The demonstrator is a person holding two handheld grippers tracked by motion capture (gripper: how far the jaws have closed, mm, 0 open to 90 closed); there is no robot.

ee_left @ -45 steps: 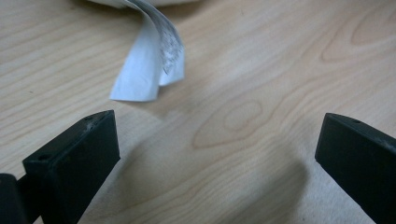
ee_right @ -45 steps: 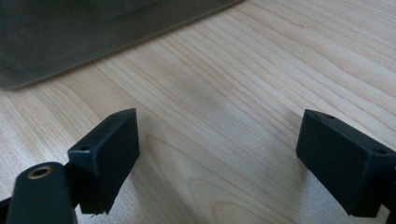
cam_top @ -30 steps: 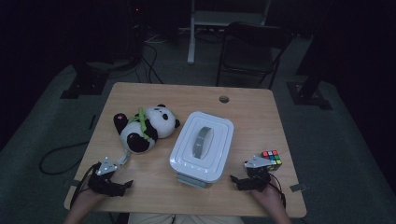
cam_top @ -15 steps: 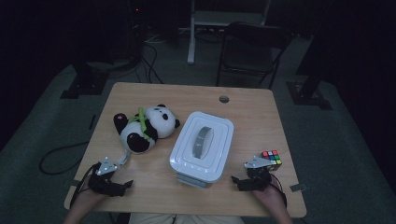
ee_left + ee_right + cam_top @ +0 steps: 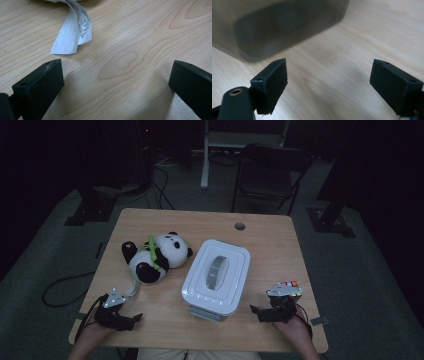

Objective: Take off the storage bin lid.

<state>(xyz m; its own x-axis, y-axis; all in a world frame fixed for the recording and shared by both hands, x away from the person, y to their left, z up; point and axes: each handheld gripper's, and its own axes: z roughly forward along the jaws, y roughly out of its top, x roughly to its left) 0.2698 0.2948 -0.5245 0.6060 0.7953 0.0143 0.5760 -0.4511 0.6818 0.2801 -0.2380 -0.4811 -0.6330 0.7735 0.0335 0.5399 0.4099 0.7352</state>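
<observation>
The box lies just left of the right gripper — nearer than the left gripper; both are held wide open, empty, by the table's near edge.

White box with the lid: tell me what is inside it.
The white box has its lid shut, a grey handle lying on top. The contents are covered and cannot be seen.
</observation>
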